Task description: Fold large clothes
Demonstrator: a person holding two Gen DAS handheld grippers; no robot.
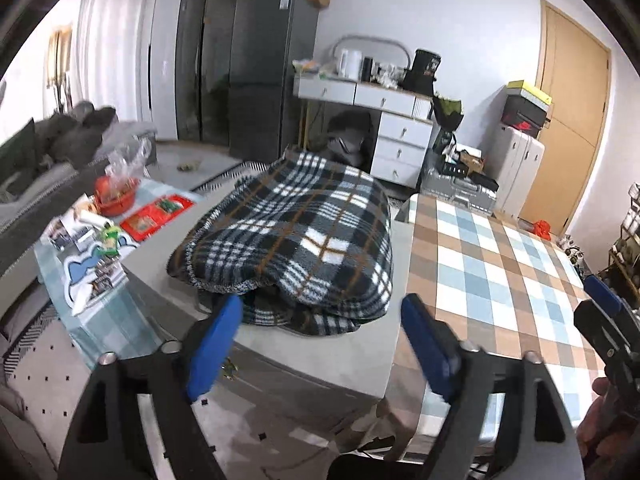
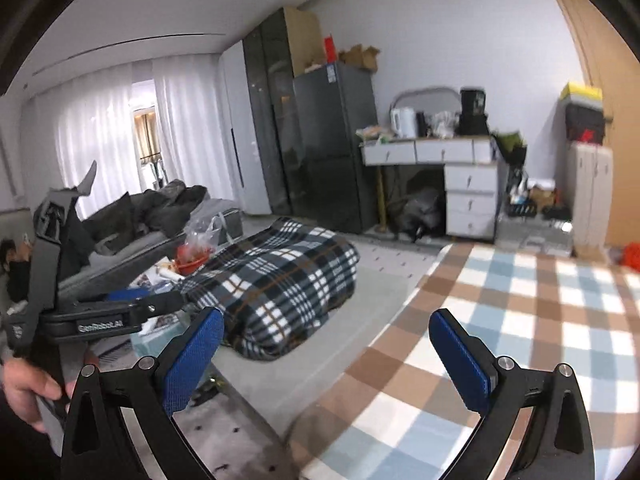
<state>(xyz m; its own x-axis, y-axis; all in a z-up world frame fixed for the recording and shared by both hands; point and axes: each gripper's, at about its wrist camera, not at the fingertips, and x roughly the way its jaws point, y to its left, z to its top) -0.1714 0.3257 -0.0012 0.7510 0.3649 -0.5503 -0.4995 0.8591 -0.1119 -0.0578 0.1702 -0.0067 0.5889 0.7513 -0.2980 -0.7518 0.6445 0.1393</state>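
A dark plaid fleece garment lies folded in a thick bundle on the grey table; it also shows in the right wrist view. My left gripper is open and empty, its blue pads just in front of the bundle's near edge. My right gripper is open and empty, held above the table's near edge to the right of the bundle. The left gripper's body shows at the left of the right wrist view, held by a hand.
A brown, blue and white checked cloth covers the table's right part. A red bowl, papers and packets lie at the left end. A sofa, fridge and white drawer desk stand behind.
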